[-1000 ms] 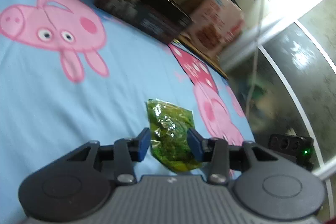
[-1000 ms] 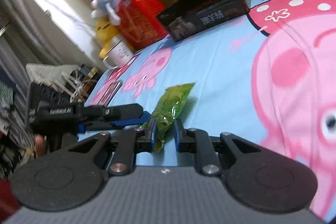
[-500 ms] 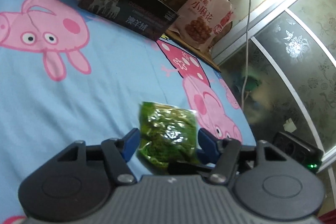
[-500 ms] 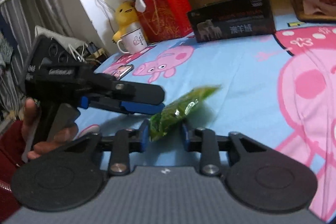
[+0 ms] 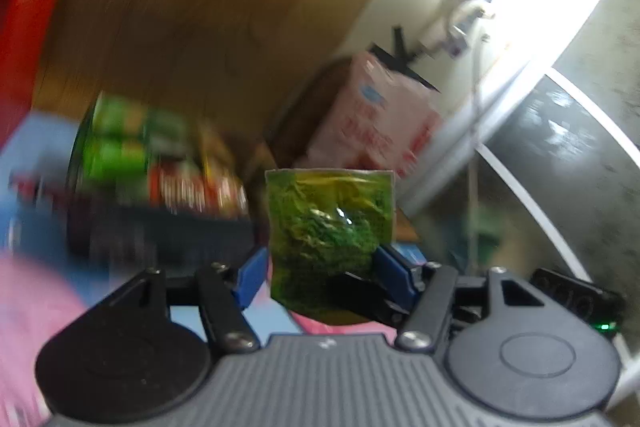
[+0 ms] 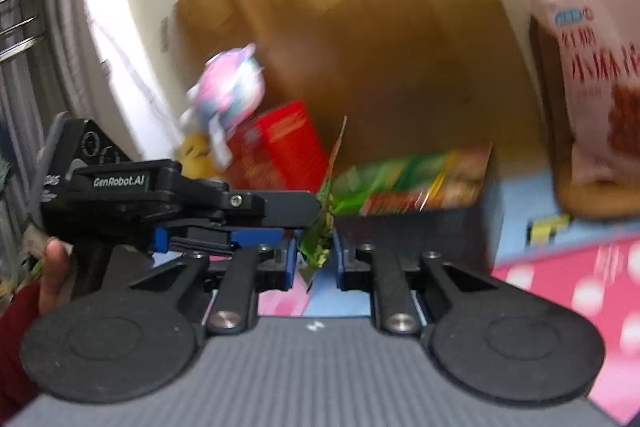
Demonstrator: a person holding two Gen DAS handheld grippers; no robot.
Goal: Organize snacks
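1. The right gripper [image 6: 314, 259] has its fingers pinched narrow on the green snack packet [image 5: 330, 227], held upright, clear of the bed.
2. The left gripper [image 5: 318, 273] fingers stand half wide around the packet, apparently not pressing it.
3. Ahead, a dark box [image 6: 416, 195] already holds snacks; this packet likely goes in next.
4. Cartoon-pig bedsheet [image 6: 568, 279], wooden headboard [image 6: 360, 47], a large snack bag [image 6: 596, 75] at the bed's far corner.
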